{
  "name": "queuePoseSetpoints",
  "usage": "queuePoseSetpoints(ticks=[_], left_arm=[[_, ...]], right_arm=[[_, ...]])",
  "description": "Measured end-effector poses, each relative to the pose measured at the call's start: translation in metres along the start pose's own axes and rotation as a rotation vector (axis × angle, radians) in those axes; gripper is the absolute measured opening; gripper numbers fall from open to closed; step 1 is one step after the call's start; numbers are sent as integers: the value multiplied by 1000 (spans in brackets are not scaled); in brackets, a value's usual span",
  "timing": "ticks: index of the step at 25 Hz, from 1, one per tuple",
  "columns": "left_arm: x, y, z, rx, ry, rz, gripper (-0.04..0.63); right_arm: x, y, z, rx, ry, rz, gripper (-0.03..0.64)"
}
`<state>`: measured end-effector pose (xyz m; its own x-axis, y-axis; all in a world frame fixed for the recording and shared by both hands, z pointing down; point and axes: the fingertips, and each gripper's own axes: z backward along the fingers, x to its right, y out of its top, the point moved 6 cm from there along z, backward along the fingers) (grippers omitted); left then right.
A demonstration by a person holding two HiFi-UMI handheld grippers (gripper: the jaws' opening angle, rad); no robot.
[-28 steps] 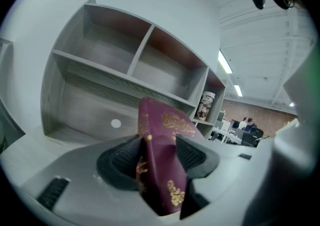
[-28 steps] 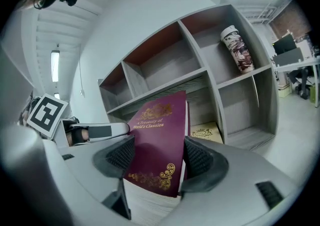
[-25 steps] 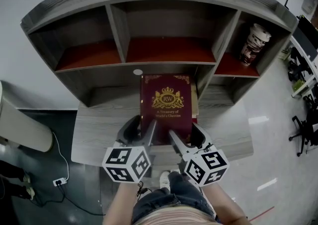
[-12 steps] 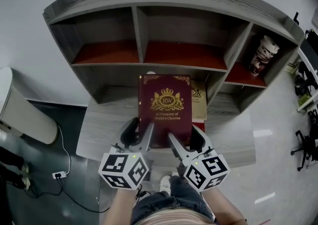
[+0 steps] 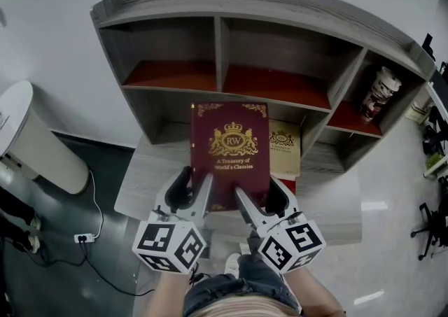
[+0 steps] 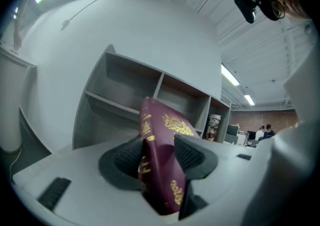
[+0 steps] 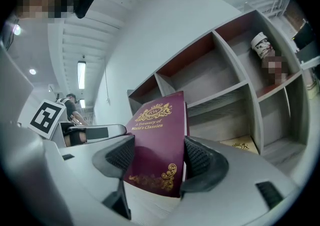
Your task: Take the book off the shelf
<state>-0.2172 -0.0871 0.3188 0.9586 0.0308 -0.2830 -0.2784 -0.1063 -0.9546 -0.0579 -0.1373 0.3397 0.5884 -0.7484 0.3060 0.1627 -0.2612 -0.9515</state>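
A maroon book with a gold crest is held out in front of the grey shelf unit, above the desk. My left gripper grips its near left corner; its jaws are closing, and the spine and cover sit between the pads in the left gripper view, book, gripper. My right gripper is shut on the near right corner. The right gripper view shows the cover clamped between both pads of that gripper.
A beige book lies on a red one in the shelf's lower opening, right of the held book. A patterned vase stands in the right cubby. The grey desk lies below. A white rounded object stands at the left.
The maroon book has shifted left and away from the shelf's lower opening, uncovering more of the beige book. Both grippers kept their hold on its near edge. The head view has swung left.
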Motion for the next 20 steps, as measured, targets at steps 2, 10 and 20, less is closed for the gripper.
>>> queuePoseSetpoints(ticks=[2, 10, 20], left_arm=[[-2, 3, 5, 11, 15, -1, 198], [-28, 18, 42, 64, 98, 7, 198], [-33, 14, 45, 93, 162, 13, 198]], right_arm=[[-5, 1, -2, 1, 18, 5, 293], [-44, 1, -18, -10, 104, 14, 291], [-43, -2, -30, -23, 171, 26, 290]])
